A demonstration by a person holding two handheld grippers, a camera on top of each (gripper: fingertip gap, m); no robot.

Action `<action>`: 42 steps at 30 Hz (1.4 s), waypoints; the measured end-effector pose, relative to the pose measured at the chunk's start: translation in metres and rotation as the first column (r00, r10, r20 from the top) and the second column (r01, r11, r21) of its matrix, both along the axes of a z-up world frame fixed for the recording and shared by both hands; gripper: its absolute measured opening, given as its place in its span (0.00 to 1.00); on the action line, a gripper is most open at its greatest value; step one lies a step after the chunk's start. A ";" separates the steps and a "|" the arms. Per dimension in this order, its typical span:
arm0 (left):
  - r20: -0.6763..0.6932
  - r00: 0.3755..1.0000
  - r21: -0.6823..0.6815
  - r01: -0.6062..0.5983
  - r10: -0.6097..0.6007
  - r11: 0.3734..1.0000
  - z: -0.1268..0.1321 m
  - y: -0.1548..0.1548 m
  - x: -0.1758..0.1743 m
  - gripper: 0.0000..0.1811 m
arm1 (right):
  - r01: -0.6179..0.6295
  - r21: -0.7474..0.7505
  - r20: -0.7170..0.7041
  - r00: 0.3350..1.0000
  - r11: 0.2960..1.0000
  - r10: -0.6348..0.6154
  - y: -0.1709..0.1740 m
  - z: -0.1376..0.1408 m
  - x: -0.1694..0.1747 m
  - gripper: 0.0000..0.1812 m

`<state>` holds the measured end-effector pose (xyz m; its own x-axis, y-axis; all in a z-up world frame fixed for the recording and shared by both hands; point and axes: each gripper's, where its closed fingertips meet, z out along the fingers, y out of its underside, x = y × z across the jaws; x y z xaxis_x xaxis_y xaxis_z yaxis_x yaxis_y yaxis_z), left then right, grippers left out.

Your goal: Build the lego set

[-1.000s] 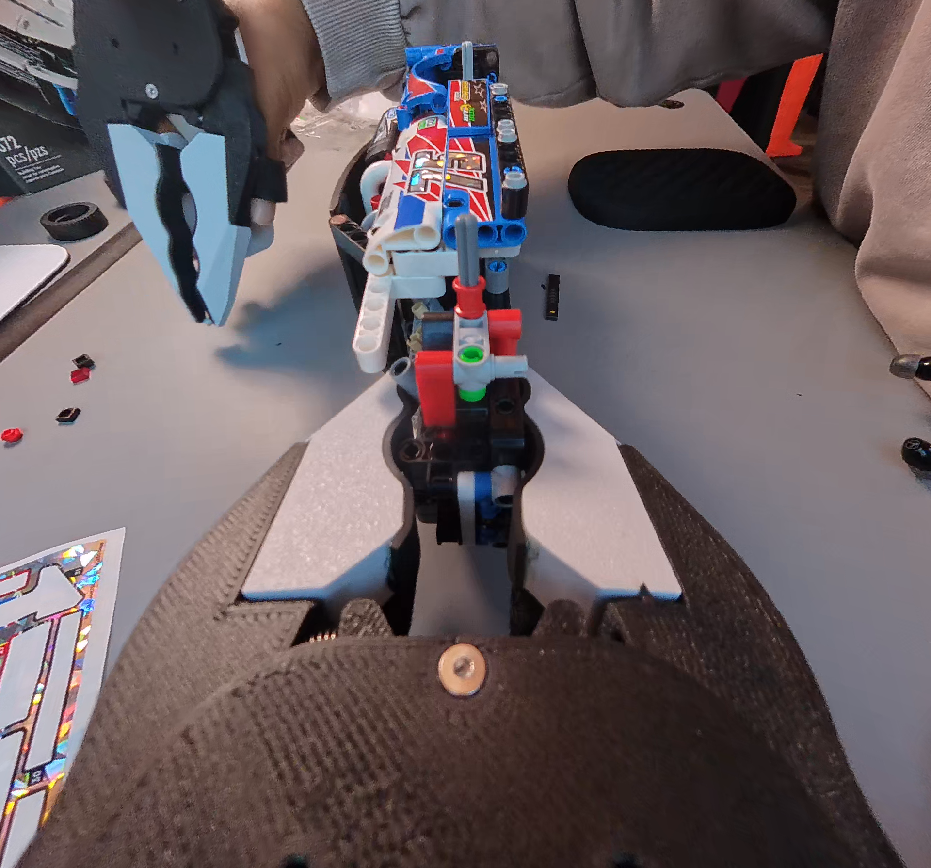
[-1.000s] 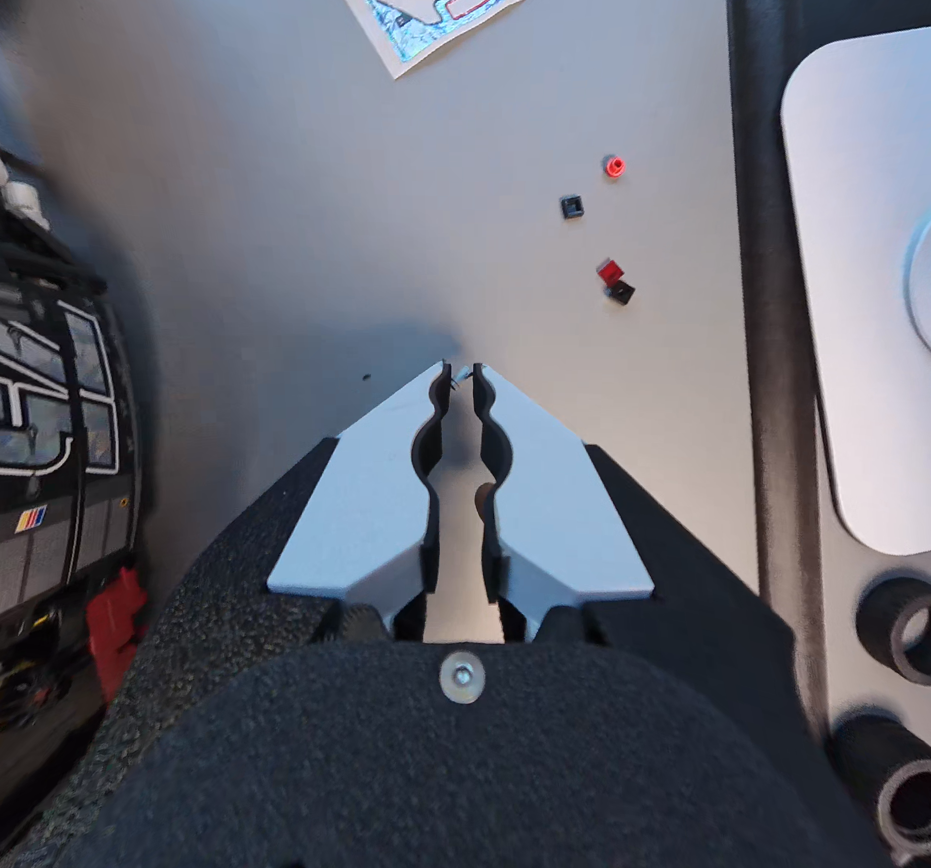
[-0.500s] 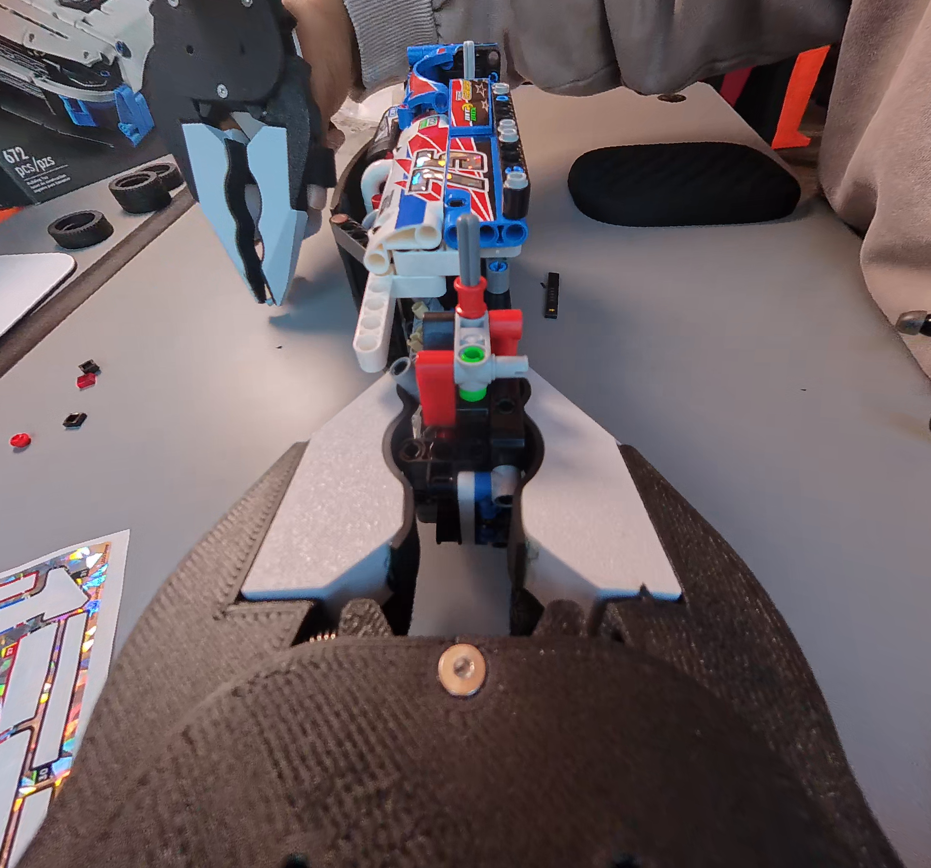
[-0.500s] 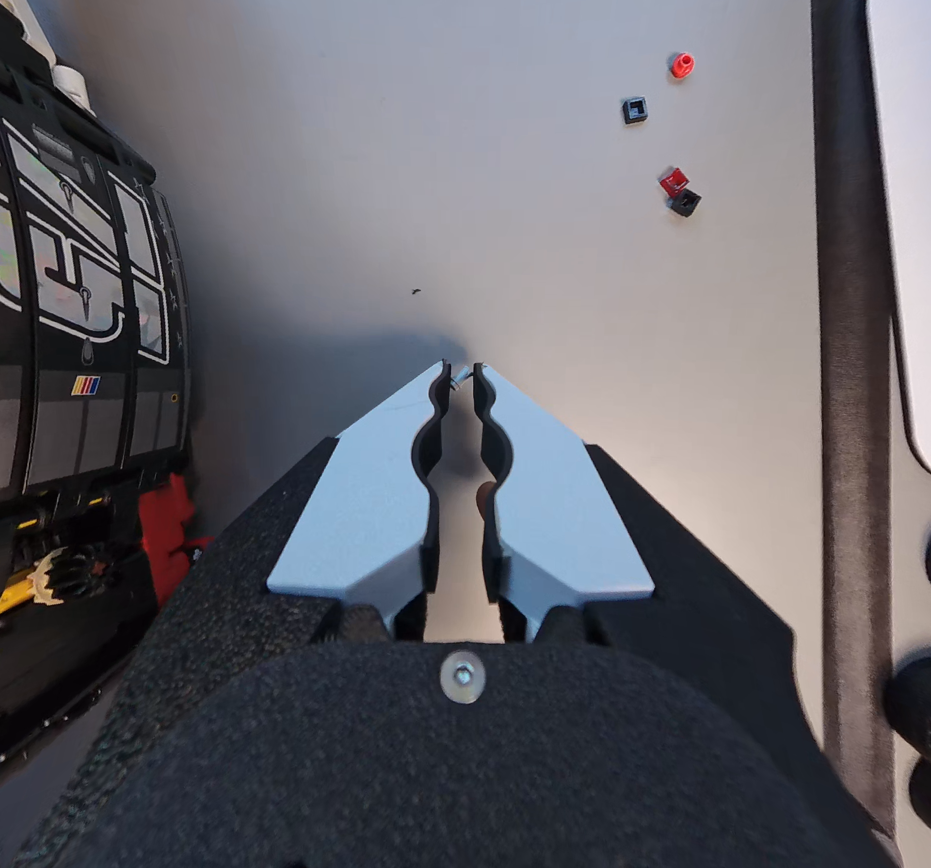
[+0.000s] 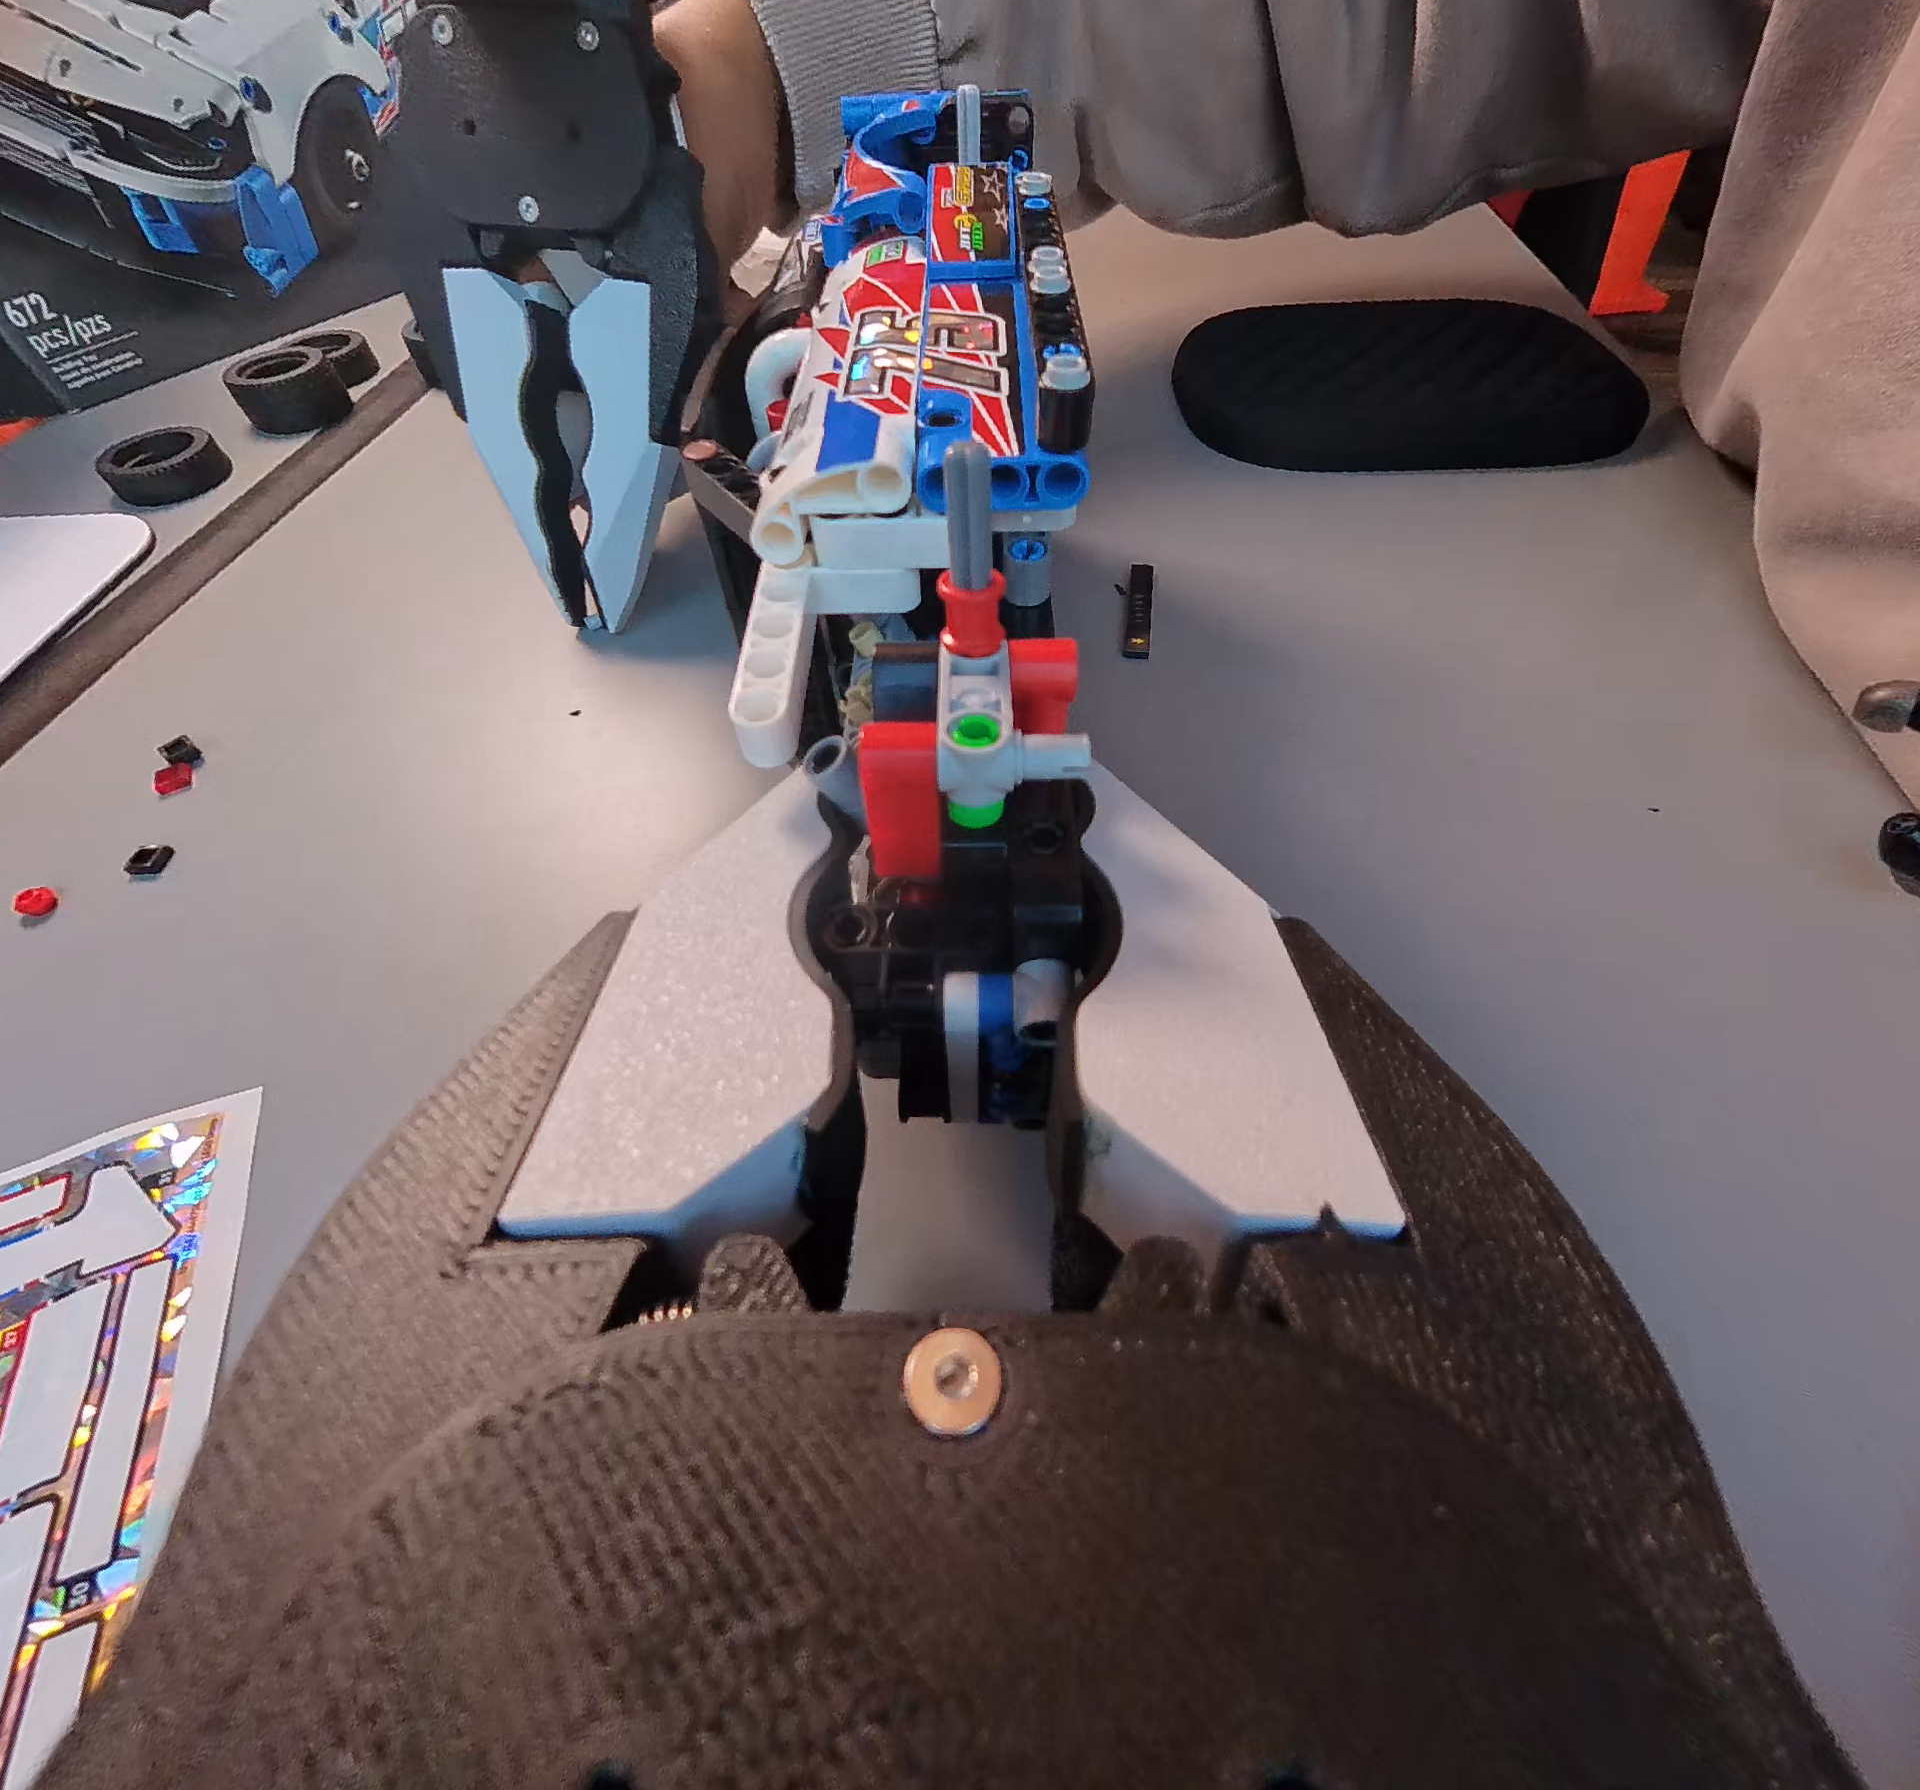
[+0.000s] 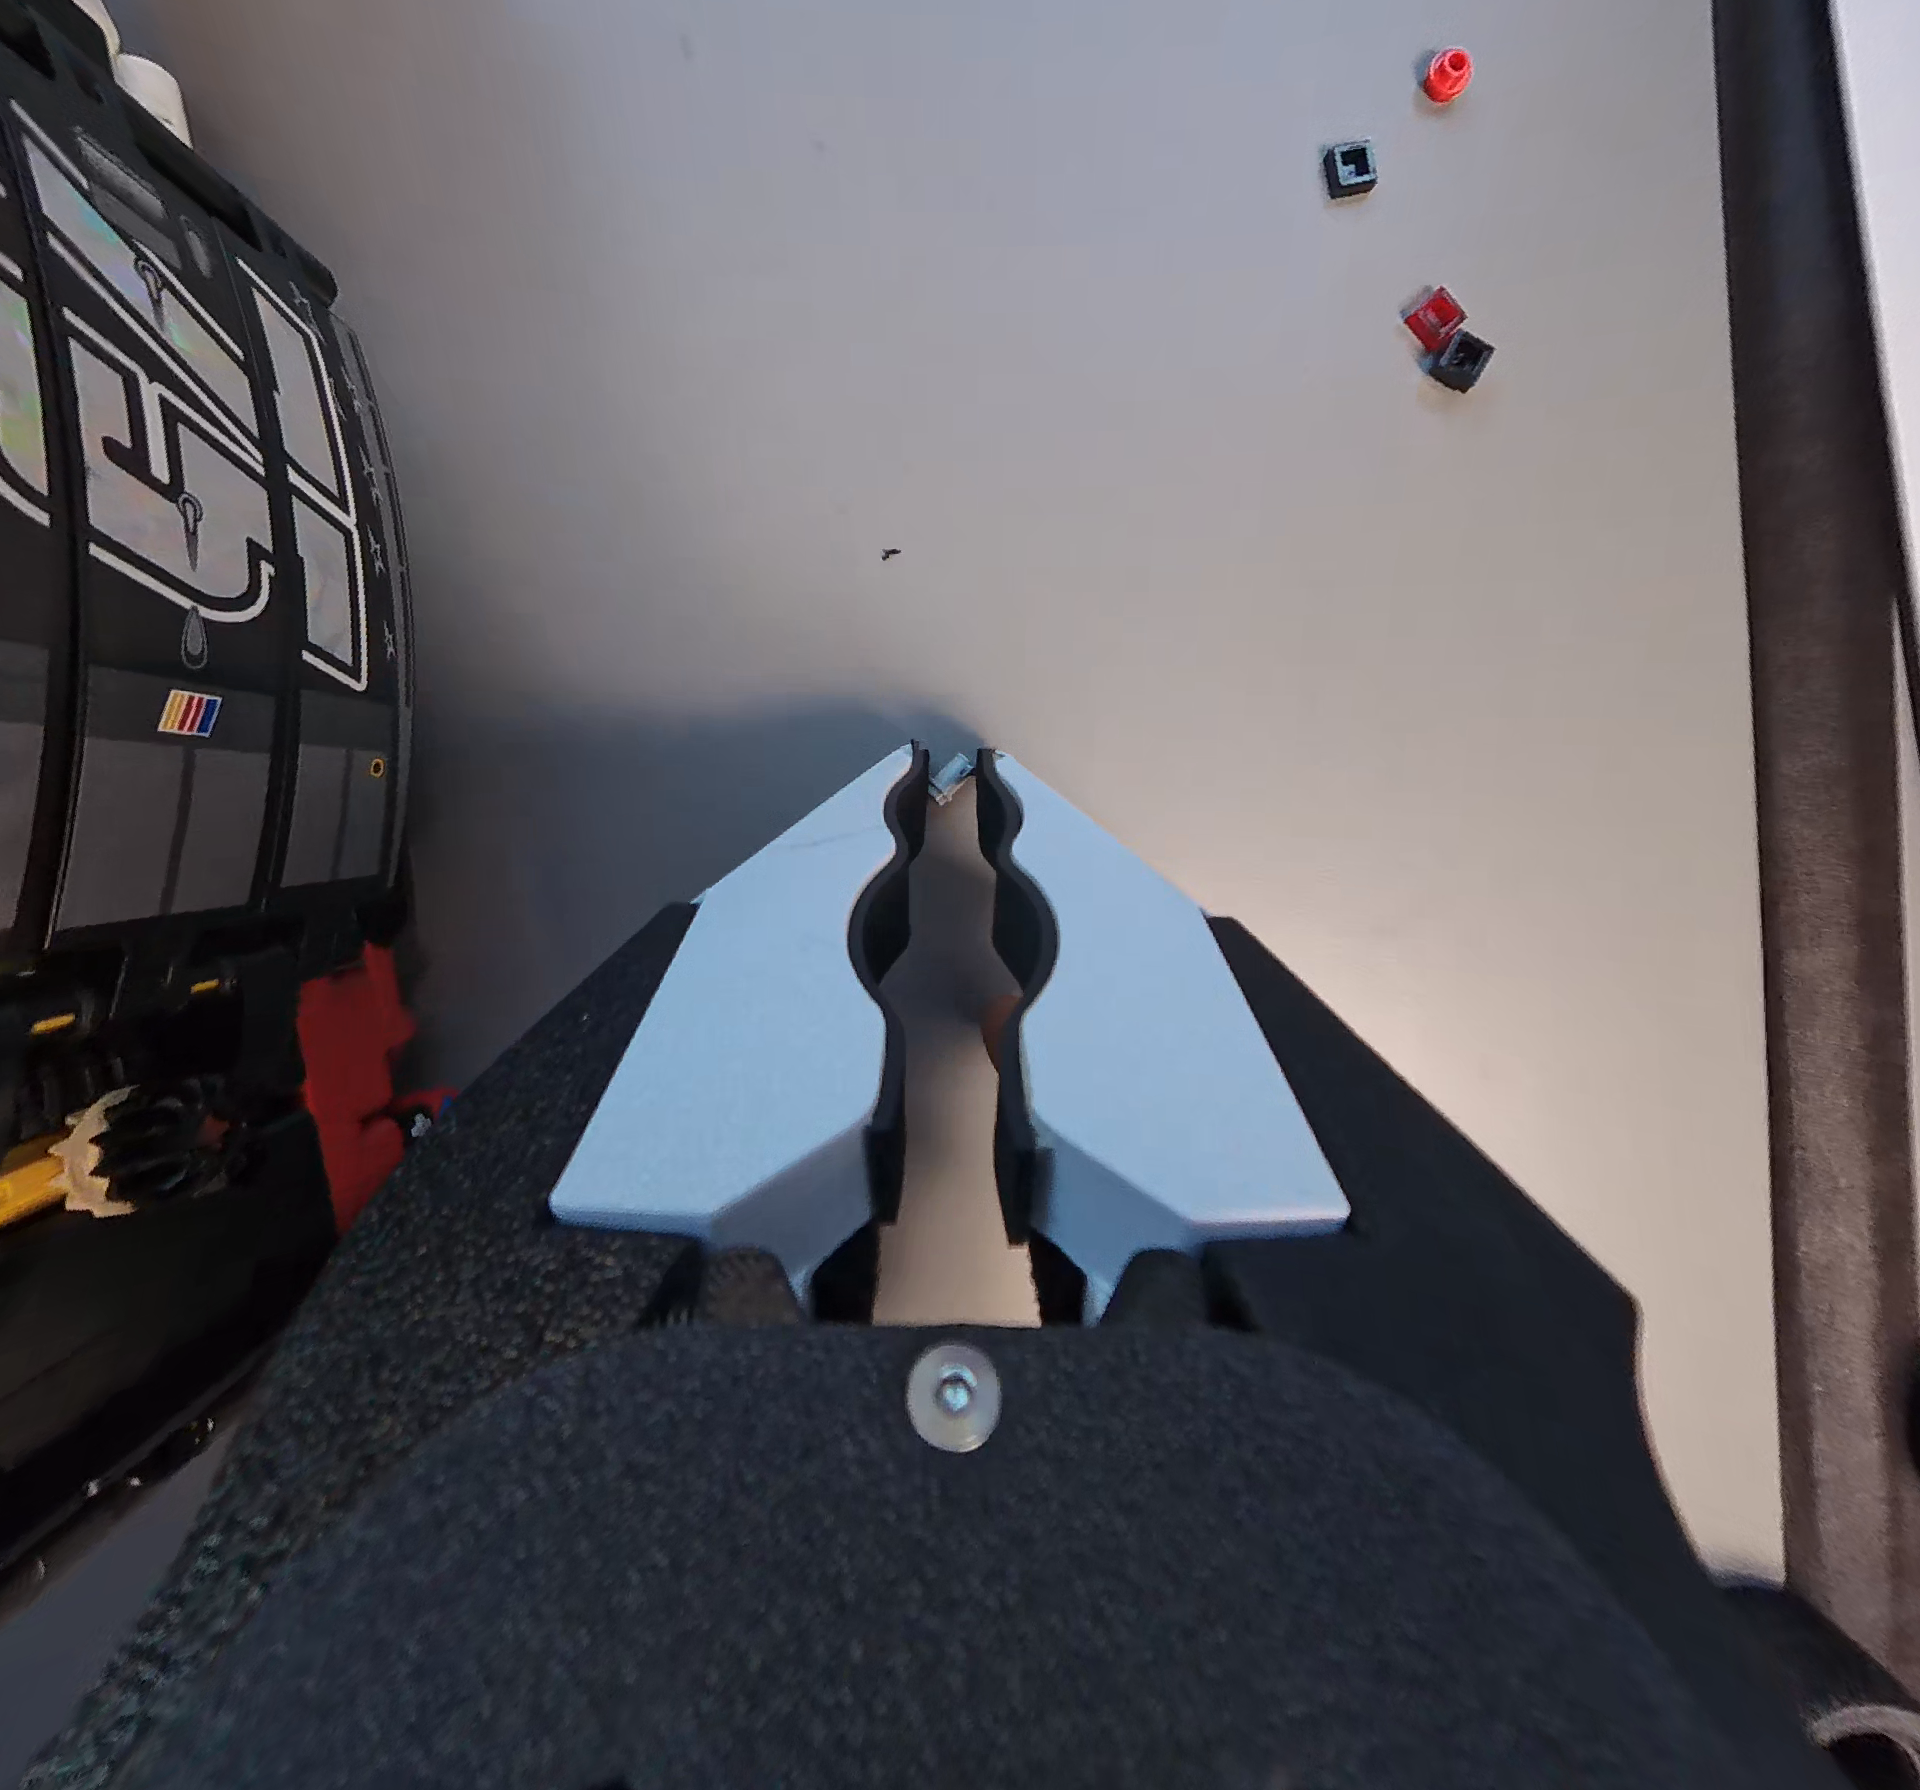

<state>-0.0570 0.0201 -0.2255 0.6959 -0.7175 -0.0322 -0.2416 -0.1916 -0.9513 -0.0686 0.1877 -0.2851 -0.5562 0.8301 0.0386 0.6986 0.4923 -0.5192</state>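
Observation:
The lego car model (image 5: 935, 369) lies on its side on the grey table, with blue, red and white stickered panels facing up. My left gripper (image 5: 961, 805) is shut on its near black and red end. My right gripper (image 5: 592, 613) points down just left of the model, its tips close to the table. In the right wrist view the right gripper (image 6: 948, 761) is shut on a tiny grey piece (image 6: 948, 776) pinched at its tips. The model's black stickered panel (image 6: 187, 545) fills the left edge of that view.
Small red and black pieces (image 6: 1444, 338) and a red stud (image 6: 1446, 73) lie left of the model. Black tyres (image 5: 281, 384) and the set's box (image 5: 125, 130) sit far left. A sticker sheet (image 5: 94, 1325), a black pad (image 5: 1403, 384) and a grey sleeve (image 5: 1247, 26) are around. My right fingertips sit around 20 cm from my left ones.
My right gripper has moved right and down, from high at the far left to beside the model near the table. The left gripper and the model have not moved.

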 end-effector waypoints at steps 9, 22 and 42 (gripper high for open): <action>0.010 1.000 -0.009 -0.008 0.008 1.000 0.000 0.000 0.000 0.19 | 0.025 -0.023 -0.075 0.997 0.999 -0.027 0.000 0.001 -0.002 0.05; 0.021 1.000 -0.019 -0.007 0.007 1.000 0.000 0.000 0.000 0.19 | 0.177 -0.097 -0.225 0.955 0.979 -0.195 0.014 0.009 0.020 0.11; 0.012 1.000 -0.013 0.004 -0.004 1.000 0.000 -0.002 0.001 0.19 | 0.233 0.039 -0.229 0.949 0.972 -0.218 0.002 0.003 0.005 0.05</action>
<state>-0.0558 0.0178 -0.2254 0.6933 -0.7205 -0.0146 -0.2309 -0.2029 -0.9516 -0.0636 0.1898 -0.2823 -0.3265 0.9243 0.1975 0.6664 0.3733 -0.6454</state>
